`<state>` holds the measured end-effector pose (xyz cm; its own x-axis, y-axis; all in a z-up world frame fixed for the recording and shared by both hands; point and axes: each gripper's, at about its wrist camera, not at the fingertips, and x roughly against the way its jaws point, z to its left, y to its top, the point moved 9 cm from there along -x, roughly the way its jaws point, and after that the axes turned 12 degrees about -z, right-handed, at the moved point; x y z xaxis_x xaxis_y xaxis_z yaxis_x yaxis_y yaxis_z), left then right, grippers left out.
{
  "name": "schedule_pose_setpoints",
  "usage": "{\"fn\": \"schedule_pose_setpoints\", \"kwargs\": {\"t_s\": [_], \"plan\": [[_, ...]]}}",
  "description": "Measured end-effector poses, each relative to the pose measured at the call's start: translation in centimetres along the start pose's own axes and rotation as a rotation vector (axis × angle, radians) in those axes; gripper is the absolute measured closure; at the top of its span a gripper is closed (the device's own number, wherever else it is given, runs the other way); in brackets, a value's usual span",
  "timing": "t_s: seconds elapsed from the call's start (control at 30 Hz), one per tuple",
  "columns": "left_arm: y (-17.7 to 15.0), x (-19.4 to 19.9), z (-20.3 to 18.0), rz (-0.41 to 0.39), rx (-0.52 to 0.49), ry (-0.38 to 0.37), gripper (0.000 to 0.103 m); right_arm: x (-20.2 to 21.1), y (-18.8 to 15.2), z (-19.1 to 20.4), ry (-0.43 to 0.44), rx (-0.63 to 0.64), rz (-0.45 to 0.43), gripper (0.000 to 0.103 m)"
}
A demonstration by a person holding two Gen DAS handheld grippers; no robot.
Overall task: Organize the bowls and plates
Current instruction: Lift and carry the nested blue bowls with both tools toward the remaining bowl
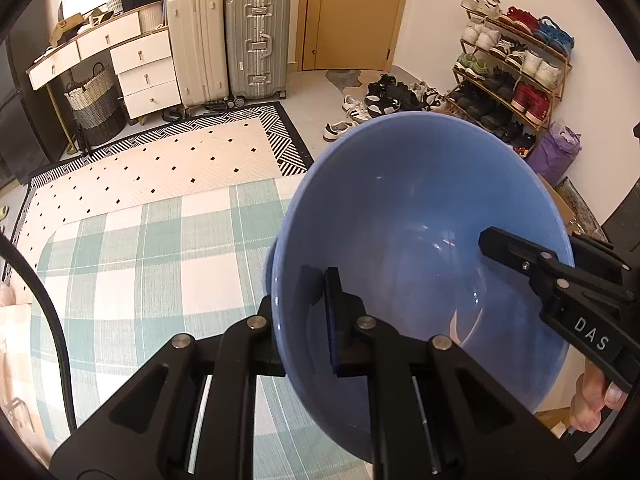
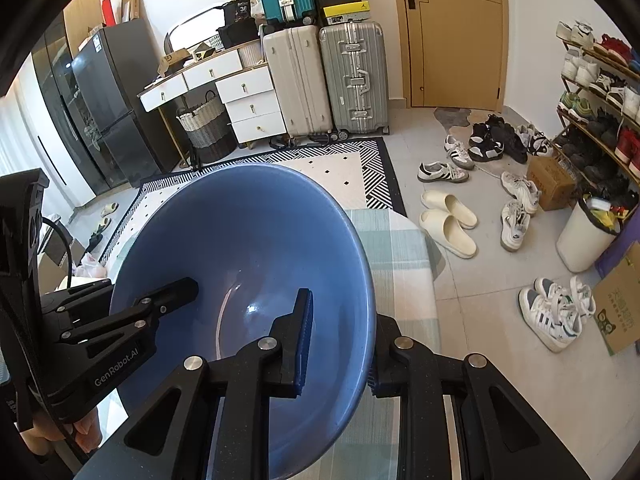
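Note:
A large blue bowl (image 1: 400,208) (image 2: 248,232) hangs tilted above a table with a green-and-white checked cloth (image 1: 140,260) (image 2: 400,240). My left gripper (image 1: 300,300) is shut on the bowl's left rim, one finger inside and one outside. My right gripper (image 2: 344,320) is shut on the opposite rim in the same way. Each wrist view also shows the other gripper reaching into the bowl: the right gripper (image 1: 496,244) and the left gripper (image 2: 184,284). The bowl looks empty. A hand's fingertips (image 1: 592,400) show at the right gripper's handle.
Beyond the table lie a black-and-white patterned rug (image 1: 160,160), two upright suitcases (image 1: 228,40), a white drawer unit (image 1: 144,68) and a woven basket (image 1: 94,100). Shoes (image 2: 448,216), a shoe rack (image 1: 508,64), a white bin (image 2: 588,236) and cardboard boxes (image 2: 550,184) crowd the floor on the right.

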<state>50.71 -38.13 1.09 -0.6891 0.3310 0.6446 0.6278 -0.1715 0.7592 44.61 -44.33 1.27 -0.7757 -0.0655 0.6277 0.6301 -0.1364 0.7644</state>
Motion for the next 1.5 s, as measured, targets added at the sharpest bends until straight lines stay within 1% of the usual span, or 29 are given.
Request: {"fn": "schedule_pose_setpoints", "kwargs": {"t_s": [0.13, 0.33, 0.47, 0.53, 0.7, 0.77, 0.87, 1.07, 1.17, 1.2, 1.27, 1.33, 1.4, 1.43, 1.47, 1.5], "plan": [[0.3, -2.9, 1.7, 0.027, 0.022, 0.004, 0.095, -2.5, 0.0, 0.2, 0.004, 0.001, 0.023, 0.080], [-1.4, -7.1, 3.2, 0.074, 0.038, 0.011, 0.095, -5.9, -1.2, 0.2, -0.001, 0.004, 0.054, 0.080], [-3.6, -9.0, 3.0, 0.106, 0.035, 0.013, 0.094, -7.7, -2.1, -0.2, -0.016, 0.010, 0.079, 0.080], [-4.1, -9.9, 3.0, 0.110, 0.032, 0.013, 0.094, -8.3, -2.5, -0.4, -0.026, 0.018, 0.082, 0.080], [-4.9, -11.4, 3.2, 0.121, 0.027, 0.012, 0.094, -9.7, -3.6, -1.3, -0.027, 0.012, 0.101, 0.080], [-5.0, -11.9, 3.4, 0.122, 0.035, 0.004, 0.095, -10.0, -3.9, -1.7, -0.031, 0.003, 0.095, 0.080], [-5.2, -12.1, 3.4, 0.117, 0.027, 0.015, 0.095, -10.2, -4.1, -1.9, -0.025, -0.002, 0.098, 0.080], [-5.4, -12.0, 3.7, 0.126, 0.028, 0.013, 0.095, -9.9, -4.1, -2.1, -0.020, -0.003, 0.103, 0.080], [-5.4, -11.7, 3.8, 0.131, 0.028, 0.025, 0.094, -9.5, -3.7, -2.4, -0.082, 0.040, 0.084, 0.078], [-5.4, -11.6, 3.8, 0.135, 0.030, 0.025, 0.089, -9.3, -3.6, -2.3, -0.085, 0.046, 0.078, 0.078], [-5.4, -11.5, 3.9, 0.145, 0.042, 0.033, 0.086, -8.9, -3.4, -2.2, -0.058, 0.034, 0.080, 0.078], [-5.5, -11.4, 3.7, 0.154, 0.043, 0.028, 0.079, -8.3, -3.1, -2.2, -0.064, 0.039, 0.070, 0.078], [-5.6, -11.2, 3.4, 0.160, 0.045, 0.015, 0.059, -7.8, -2.8, -2.2, -0.062, 0.037, 0.064, 0.077], [-5.7, -11.0, 3.3, 0.162, 0.050, 0.013, 0.054, -7.6, -2.8, -2.3, -0.063, 0.038, 0.061, 0.075], [-5.7, -10.9, 3.2, 0.163, 0.053, 0.014, 0.045, -7.4, -2.8, -2.3, -0.065, 0.038, 0.061, 0.073], [-5.7, -10.7, 3.2, 0.159, 0.054, 0.017, 0.041, -7.3, -2.8, -2.4, -0.065, 0.037, 0.062, 0.072]]}}
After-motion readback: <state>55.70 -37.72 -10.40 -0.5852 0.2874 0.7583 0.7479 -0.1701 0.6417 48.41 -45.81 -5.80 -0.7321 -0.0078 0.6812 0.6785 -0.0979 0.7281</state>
